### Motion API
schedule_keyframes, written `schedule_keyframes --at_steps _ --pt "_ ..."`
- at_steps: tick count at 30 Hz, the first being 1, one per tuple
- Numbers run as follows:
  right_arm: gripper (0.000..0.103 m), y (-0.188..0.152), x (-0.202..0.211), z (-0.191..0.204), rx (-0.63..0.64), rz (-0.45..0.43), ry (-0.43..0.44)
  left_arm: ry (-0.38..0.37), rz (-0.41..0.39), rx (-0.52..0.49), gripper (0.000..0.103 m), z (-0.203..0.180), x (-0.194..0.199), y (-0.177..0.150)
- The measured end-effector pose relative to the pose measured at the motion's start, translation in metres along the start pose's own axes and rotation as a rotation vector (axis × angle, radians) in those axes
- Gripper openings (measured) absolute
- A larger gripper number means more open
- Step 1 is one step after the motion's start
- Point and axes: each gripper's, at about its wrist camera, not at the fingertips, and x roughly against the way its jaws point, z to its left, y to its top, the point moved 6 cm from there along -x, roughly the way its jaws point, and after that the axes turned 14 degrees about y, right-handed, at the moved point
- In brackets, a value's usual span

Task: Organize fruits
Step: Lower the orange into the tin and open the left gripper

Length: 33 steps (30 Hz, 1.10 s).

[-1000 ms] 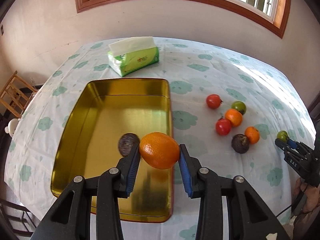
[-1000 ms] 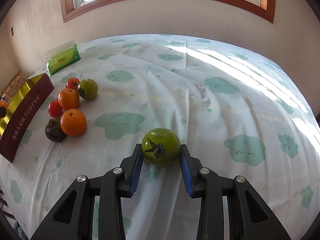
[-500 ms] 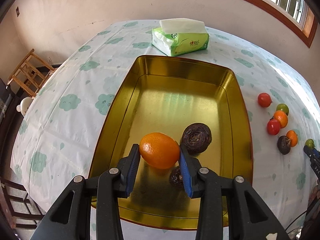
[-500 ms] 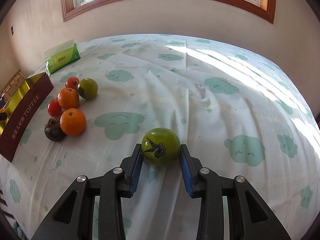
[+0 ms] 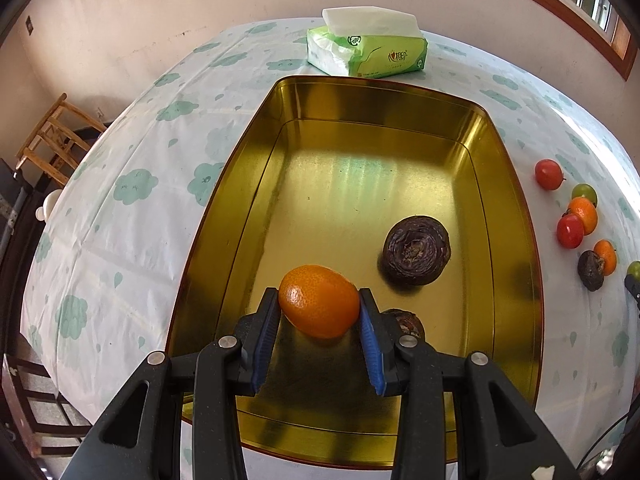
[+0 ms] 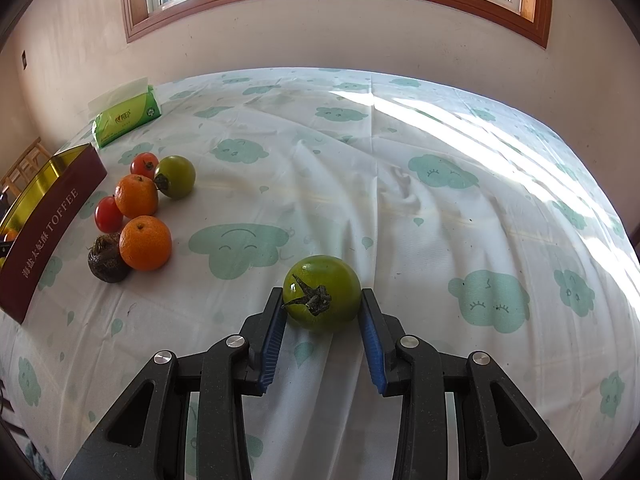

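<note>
My left gripper [image 5: 319, 307] is shut on an orange [image 5: 319, 301], held low over the near part of the gold tin tray [image 5: 256, 148]. A dark wrinkled fruit [image 5: 416, 250] lies in the tray to the right, and a second dark fruit [image 5: 408, 322] shows partly behind the right finger. My right gripper [image 6: 322, 307] is shut on a green tomato [image 6: 322, 291] resting on the tablecloth. Left of it lie two oranges [image 6: 145, 248], two red tomatoes [image 6: 108, 213], another green tomato [image 6: 175, 176] and a dark fruit [image 6: 106, 259], beside the tray's maroon side [image 6: 48, 232].
A green tissue pack [image 5: 366, 54] sits beyond the tray's far end. Loose fruits [image 5: 572, 226] lie right of the tray in the left wrist view. The table [image 6: 420, 184] has a cloud-print cloth, sunlit at the right. A wooden chair [image 5: 52, 140] stands off the table's left edge.
My left gripper with the orange swung left from the tray's right rim to over the tray's inside and sank closer to its floor. The right gripper and green tomato stayed put.
</note>
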Motion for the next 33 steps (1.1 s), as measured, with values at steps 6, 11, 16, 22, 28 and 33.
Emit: schedule_keyframes --at_steps 6,11,16,22,28,33 --pt "0.037 0.0 -0.0003 0.0009 0.001 0.0 -0.002 0.009 0.009 -0.006 0.035 0.0002 -0.0041 -0.0007" --pt "0.037 0.0003 -0.0001 0.0016 0.002 0.001 -0.005 0.014 0.014 -0.008 0.036 0.001 -0.0064 -0.0017" --pt "0.037 -0.0003 -0.0004 -0.0003 0.002 0.001 -0.006 0.016 0.013 -0.011 0.036 0.001 -0.0068 -0.0015" --pt "0.037 -0.0004 -0.0005 -0.0007 0.003 0.002 -0.008 0.016 0.014 -0.009 0.037 0.001 -0.0067 -0.0014" --pt "0.037 0.0003 -0.0006 0.0019 0.004 0.003 -0.011 0.026 0.007 -0.015 0.039 0.0017 -0.0072 -0.0024" --pt "0.037 0.0006 -0.0008 0.003 0.005 0.004 -0.014 0.02 0.016 -0.002 0.044 0.004 -0.007 -0.0038"
